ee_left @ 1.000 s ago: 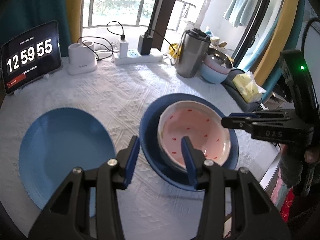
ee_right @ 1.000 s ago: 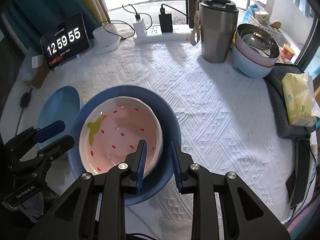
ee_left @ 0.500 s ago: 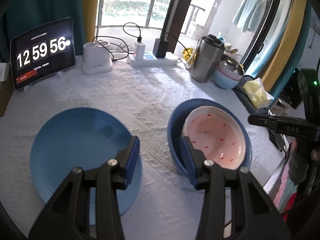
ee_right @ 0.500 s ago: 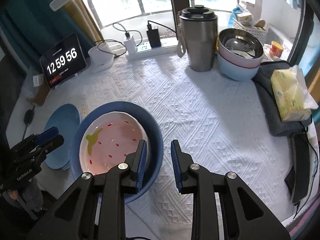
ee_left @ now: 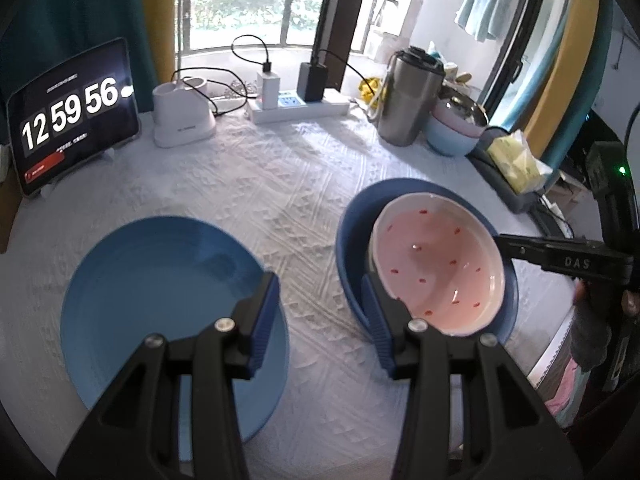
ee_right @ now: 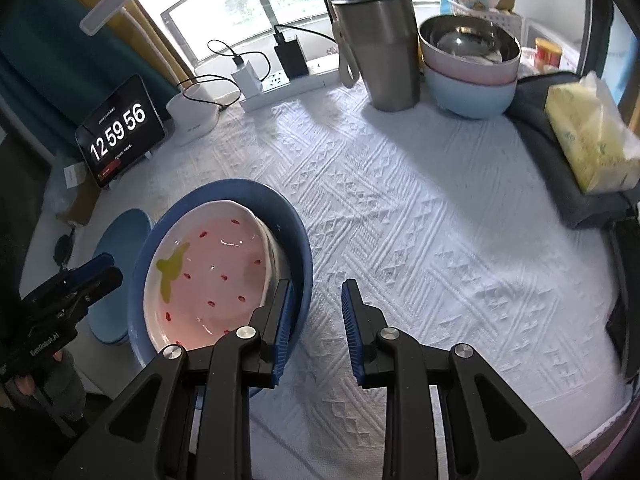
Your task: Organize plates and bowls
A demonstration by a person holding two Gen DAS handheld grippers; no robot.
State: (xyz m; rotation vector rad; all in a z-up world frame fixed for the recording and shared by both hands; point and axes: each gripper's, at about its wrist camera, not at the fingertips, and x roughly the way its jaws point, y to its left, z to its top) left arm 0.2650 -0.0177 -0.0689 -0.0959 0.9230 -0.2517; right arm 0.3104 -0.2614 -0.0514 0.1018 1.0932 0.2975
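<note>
Left gripper (ee_left: 320, 312): jaws apart and holding nothing; one fingertip hangs over the near rim of the light blue plate (ee_left: 168, 308), the other over the near rim of the dark blue bowl (ee_left: 352, 248), with bare tablecloth between them.
Right gripper (ee_right: 316, 320): jaws parted and empty, poised just beside the dark blue bowl's right rim (ee_right: 298, 240); its left finger overlaps that rim in its own camera, and I cannot tell whether it touches.
Strawberry bowl (ee_left: 436, 264): pink with red seed marks and a green leaf, nested inside the dark blue bowl and tilted toward one side of it.
Light blue plate: flat on the white tablecloth (ee_right: 420, 220), apart from the bowl pair, to their left in the left wrist view.
Just changed: a second ago the left gripper sat over the strawberry bowl's near rim; both views have since pulled back and sideways, so the bowls look smaller and the plate fills more of the left view. The clock tablet (ee_left: 72, 116) has ticked on from 55 to 56.
Meaning for the task: the bowl-in-bowl nesting looks finished and released; the plate seems the likely next item.
Background stack: steel, pink and pale blue bowls (ee_right: 468, 64) next to the steel tumbler (ee_right: 380, 40), untouched.
</note>
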